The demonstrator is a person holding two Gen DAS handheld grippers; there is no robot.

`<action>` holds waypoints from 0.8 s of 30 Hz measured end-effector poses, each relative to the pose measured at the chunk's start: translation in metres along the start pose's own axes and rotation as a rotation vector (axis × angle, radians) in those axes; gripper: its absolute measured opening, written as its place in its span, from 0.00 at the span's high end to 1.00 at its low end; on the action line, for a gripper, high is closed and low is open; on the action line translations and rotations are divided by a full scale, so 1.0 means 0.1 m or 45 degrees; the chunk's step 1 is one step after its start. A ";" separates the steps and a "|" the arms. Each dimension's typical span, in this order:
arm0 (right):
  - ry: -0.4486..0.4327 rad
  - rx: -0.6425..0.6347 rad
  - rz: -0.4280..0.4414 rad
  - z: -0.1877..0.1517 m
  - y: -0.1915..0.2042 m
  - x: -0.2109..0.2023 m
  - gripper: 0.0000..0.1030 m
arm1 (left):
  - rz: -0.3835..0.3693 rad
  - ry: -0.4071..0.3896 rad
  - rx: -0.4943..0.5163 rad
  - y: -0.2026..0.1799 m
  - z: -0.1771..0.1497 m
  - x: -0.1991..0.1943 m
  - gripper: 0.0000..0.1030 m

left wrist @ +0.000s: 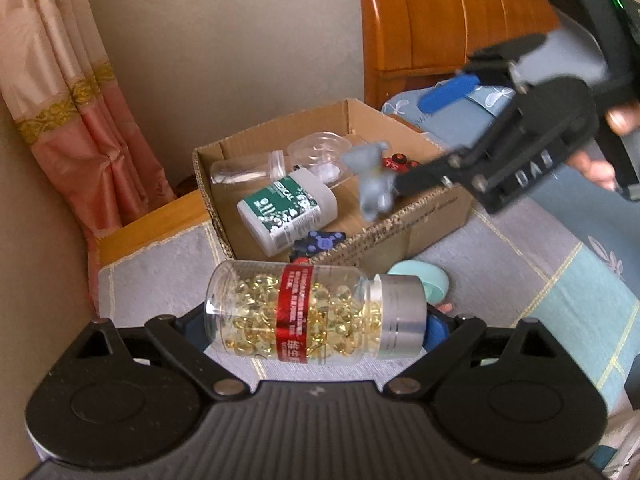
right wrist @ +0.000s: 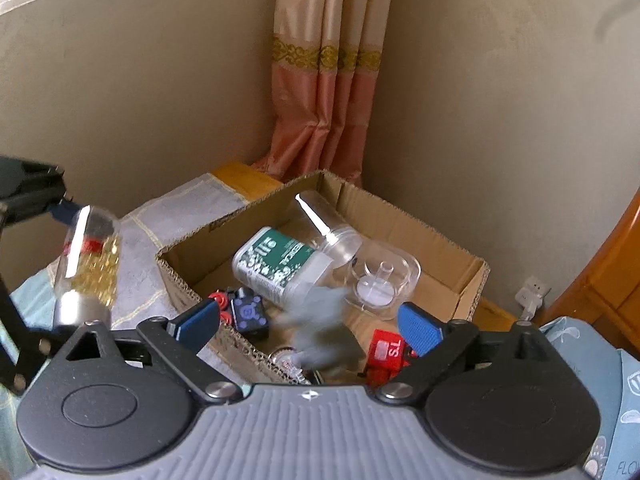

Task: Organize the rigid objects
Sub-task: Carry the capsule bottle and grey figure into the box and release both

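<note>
Cardboard walls frame most of what we see: an open cardboard box (left wrist: pixel 420 216) sits on a grey quilted cover (left wrist: pixel 160 272) in the corner of the room, beside a pink curtain (right wrist: pixel 324 92). Our left gripper (left wrist: pixel 316 320) pinches a clear capsule bottle (left wrist: pixel 304 312) end to end — base against one pad, silver cap against the other — and holds it sideways just in front of the box's near wall. Yellow softgels fill it, and a red label band wraps its middle.

Our right gripper (right wrist: pixel 310 322) hangs over the box with its blue pads spread wide and touching nothing. Between and below them a grey figurine (right wrist: pixel 320 320) shows only as a blur above the box floor, free of the pads; we cannot tell its exact pose.

Inside the box lie a white bottle with a green label (right wrist: pixel 280 268), a clear empty jar (right wrist: pixel 332 236) on its side, a clear round container (right wrist: pixel 384 276), a red block (right wrist: pixel 386 354) and a dark block with a purple print (right wrist: pixel 248 314). A mint-green round object (left wrist: pixel 420 280) rests on the cover just outside the box, behind the capsule bottle's cap.
</note>
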State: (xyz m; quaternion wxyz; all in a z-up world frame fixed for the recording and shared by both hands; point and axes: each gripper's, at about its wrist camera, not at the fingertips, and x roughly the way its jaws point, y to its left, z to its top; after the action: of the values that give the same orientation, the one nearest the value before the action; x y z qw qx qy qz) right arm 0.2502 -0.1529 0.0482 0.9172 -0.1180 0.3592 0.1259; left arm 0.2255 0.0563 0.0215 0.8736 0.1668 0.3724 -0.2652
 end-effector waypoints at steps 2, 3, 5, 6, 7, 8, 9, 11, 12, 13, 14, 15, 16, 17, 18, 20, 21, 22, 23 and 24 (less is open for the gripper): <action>0.022 0.015 0.002 -0.08 0.02 -0.01 0.04 | -0.001 -0.009 0.002 0.01 0.04 0.00 0.08; 0.032 0.021 0.010 -0.12 0.02 -0.02 0.04 | -0.002 -0.016 0.003 0.02 0.06 0.00 0.08; 0.036 0.032 0.006 -0.20 0.04 -0.05 0.04 | -0.003 -0.029 -0.001 0.03 0.12 0.01 0.08; 0.042 0.042 0.007 -0.24 0.05 -0.06 0.04 | -0.006 -0.033 -0.003 0.04 0.15 0.02 0.08; 0.044 0.053 0.012 -0.27 0.05 -0.09 0.03 | -0.008 -0.036 -0.005 0.05 0.19 0.03 0.08; 0.044 0.068 0.016 -0.31 0.05 -0.11 0.03 | -0.010 -0.038 -0.007 0.05 0.23 0.04 0.08; 0.046 0.081 0.018 -0.34 0.05 -0.13 0.02 | -0.014 -0.039 -0.007 0.06 0.28 0.05 0.08; 0.051 0.101 0.007 -0.40 0.05 -0.17 0.01 | -0.019 -0.040 -0.010 0.06 0.38 0.09 0.08; 0.053 0.110 0.003 -0.42 0.05 -0.19 0.01 | -0.026 -0.038 -0.010 0.06 0.44 0.12 0.08; 0.053 0.117 0.005 -0.44 0.04 -0.21 0.01 | -0.033 -0.036 -0.012 0.05 0.50 0.14 0.08; 0.050 0.127 0.004 -0.47 0.04 -0.22 0.01 | -0.040 -0.032 -0.011 0.03 0.56 0.18 0.08; 0.046 0.136 0.001 -0.49 0.03 -0.25 0.01 | -0.048 -0.027 -0.009 0.01 0.63 0.21 0.08; 0.045 0.146 -0.001 -0.51 0.02 -0.26 0.01 | -0.052 -0.023 -0.014 -0.01 0.69 0.26 0.08; 0.042 0.153 -0.001 -0.52 0.02 -0.28 0.01 | -0.058 -0.016 -0.019 -0.04 0.76 0.31 0.08; 0.037 0.161 -0.001 -0.54 0.01 -0.29 0.01 | -0.064 -0.009 -0.020 -0.08 0.81 0.36 0.08; 0.032 0.172 -0.002 -0.57 -0.01 -0.32 0.01 | -0.080 0.001 -0.010 -0.17 0.90 0.45 0.08; 0.028 0.175 -0.003 -0.58 -0.02 -0.34 0.01 | -0.088 0.005 -0.004 -0.22 0.95 0.51 0.08; 0.025 0.180 -0.004 -0.60 -0.03 -0.35 0.01 | -0.096 0.011 0.000 -0.27 0.98 0.56 0.08; 0.023 0.183 -0.003 -0.61 -0.04 -0.36 0.01 | -0.105 0.019 0.001 -0.33 1.02 0.61 0.08; 0.019 0.187 -0.005 -0.62 -0.05 -0.37 0.01 | -0.113 0.024 0.000 -0.39 1.04 0.65 0.08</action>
State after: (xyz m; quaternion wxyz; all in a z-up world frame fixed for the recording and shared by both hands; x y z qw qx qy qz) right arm 0.1864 -0.1823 0.0301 0.9209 -0.0521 0.3740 0.0964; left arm 0.2989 -0.0476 0.0388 0.8574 0.1526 0.3876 -0.3021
